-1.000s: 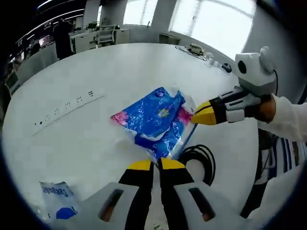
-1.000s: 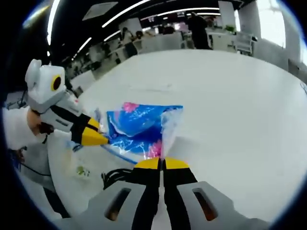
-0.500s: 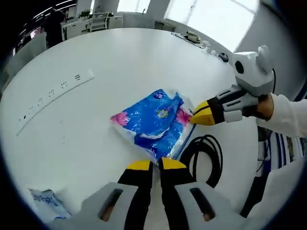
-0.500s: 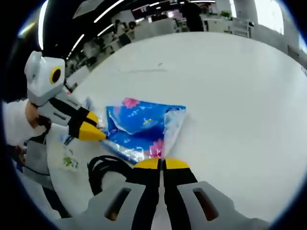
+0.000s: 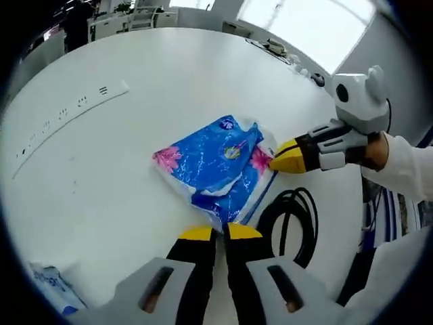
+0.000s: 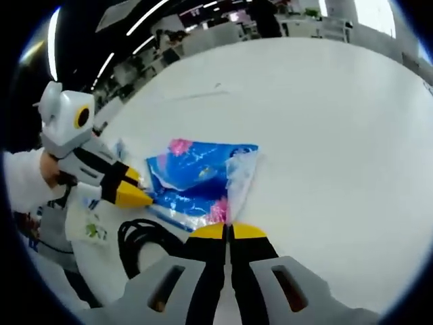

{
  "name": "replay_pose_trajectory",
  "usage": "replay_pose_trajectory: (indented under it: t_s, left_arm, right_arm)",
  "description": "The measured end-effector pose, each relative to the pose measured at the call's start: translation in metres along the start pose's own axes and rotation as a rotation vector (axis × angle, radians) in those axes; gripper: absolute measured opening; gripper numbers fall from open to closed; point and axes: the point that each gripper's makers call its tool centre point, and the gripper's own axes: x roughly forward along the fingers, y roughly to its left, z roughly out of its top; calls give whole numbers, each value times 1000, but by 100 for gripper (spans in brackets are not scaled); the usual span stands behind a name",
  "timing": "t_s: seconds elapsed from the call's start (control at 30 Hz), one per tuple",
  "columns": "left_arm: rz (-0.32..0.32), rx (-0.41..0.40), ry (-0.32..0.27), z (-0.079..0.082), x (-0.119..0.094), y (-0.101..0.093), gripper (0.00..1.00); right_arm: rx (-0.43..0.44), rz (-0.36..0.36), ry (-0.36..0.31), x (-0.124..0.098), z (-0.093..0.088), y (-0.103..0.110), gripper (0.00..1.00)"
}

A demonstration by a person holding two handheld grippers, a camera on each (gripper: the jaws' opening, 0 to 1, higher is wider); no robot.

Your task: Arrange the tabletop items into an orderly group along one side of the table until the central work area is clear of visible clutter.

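Pinching a blue tissue pack (image 5: 215, 166) from two ends on the white table (image 5: 135, 88).
Left gripper (image 5: 215, 233) and right gripper (image 6: 228, 231) each clamp a pack edge, jaws closed, beside a black cable (image 5: 287, 220).

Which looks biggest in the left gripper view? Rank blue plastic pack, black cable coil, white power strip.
1. Blue plastic pack.
2. Black cable coil and long white power strip: unsure, since the strip lies farther away and fisheye-shrunk.

- Strong daylight is admitted by windows (image 5: 298, 20) beyond the far edge of the bench (image 5: 135, 95), which is washed to near-white.
- Ceiling strip lights (image 6: 122, 20) are seen in the right gripper view.
- Edges are bent by fisheye distortion; distant background is softened.
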Motion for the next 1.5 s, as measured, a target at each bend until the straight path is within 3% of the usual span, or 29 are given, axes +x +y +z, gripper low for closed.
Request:
replay_pose_trajectory:
  t_s: [0.3,0.4,0.47,0.53,0.63,0.83,1.0,1.1,1.23,1.5]
  left_arm:
    - [5,2,6,1,-1,0,2]
    - [32,49,11,2,-2,1,4]
    - [44,57,12,3,-4,0,11]
    - [36,33,-9,8,-7,-2,18]
    - [24,3,-19,12,-15,-5,21]
    - [69,-58,-131,26,-40,0,43]
    - [136,-63,-206,32,-71,6,66]
    - [156,-87,-243,27,-90,6,72]
    - [158,-122,-284,13,-111,4,71]
    - [192,-236,-352,-29,-149,11,69]
  right_arm:
    - [28,-18,13,2,2,-1,0]
    - [45,-18,24,1,1,0,0]
    - [36,-38,22,-1,2,-1,4]
    - [8,-53,-1,-6,6,0,15]
    - [12,-35,-23,-13,10,5,22]
    - [11,-21,-84,-31,21,11,33]
    - [7,6,-129,-51,26,31,41]
    - [-10,13,-147,-59,26,38,42]
    - [-9,22,-161,-67,21,49,43]
    - [16,25,-173,-80,2,66,42]
